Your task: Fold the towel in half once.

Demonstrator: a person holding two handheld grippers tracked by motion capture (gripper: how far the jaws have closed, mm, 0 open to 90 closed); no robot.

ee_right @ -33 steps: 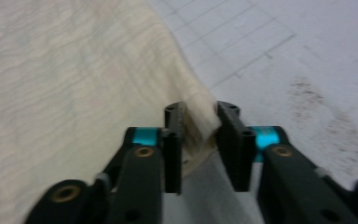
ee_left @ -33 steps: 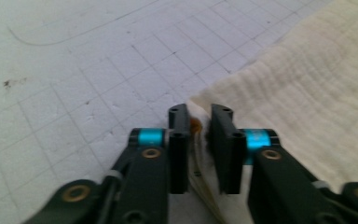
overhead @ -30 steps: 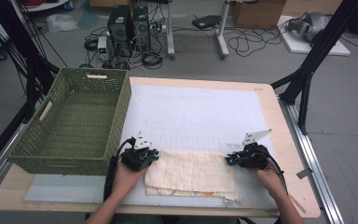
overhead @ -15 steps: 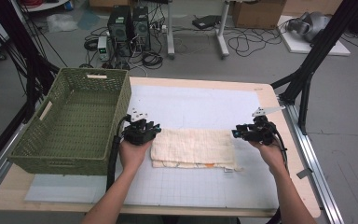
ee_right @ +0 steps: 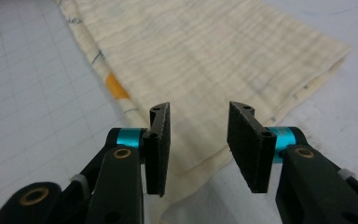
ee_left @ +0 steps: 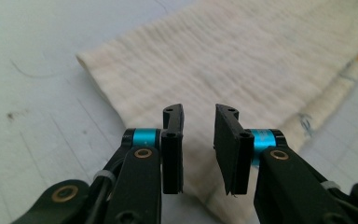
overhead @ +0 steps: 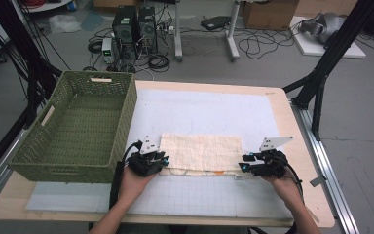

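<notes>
A cream cloth [overhead: 199, 152] lies folded flat on the white gridded mat [overhead: 209, 112], with a small orange mark [overhead: 218, 172] on its near edge. My left gripper [overhead: 163, 161] sits at the cloth's near left corner, open, with nothing between its fingers. In the left gripper view the cloth [ee_left: 242, 60] spreads out beyond and under the left gripper [ee_left: 199, 112]. My right gripper [overhead: 244, 165] rests at the near right corner, also open and empty. In the right gripper view the right gripper [ee_right: 200, 108] hovers over the cloth's [ee_right: 205, 51] layered edge, the orange mark [ee_right: 115, 87] to its left.
A green woven basket [overhead: 126, 117] stands empty at the left of the table, close to my left gripper. Black frame legs [overhead: 321, 73] rise past the table's right edge. On the floor behind are computer towers [overhead: 136, 24] and cables.
The cloth's near half has been folded over away from the person. Both grippers have let go and drawn back from the far edge to the near corners.
</notes>
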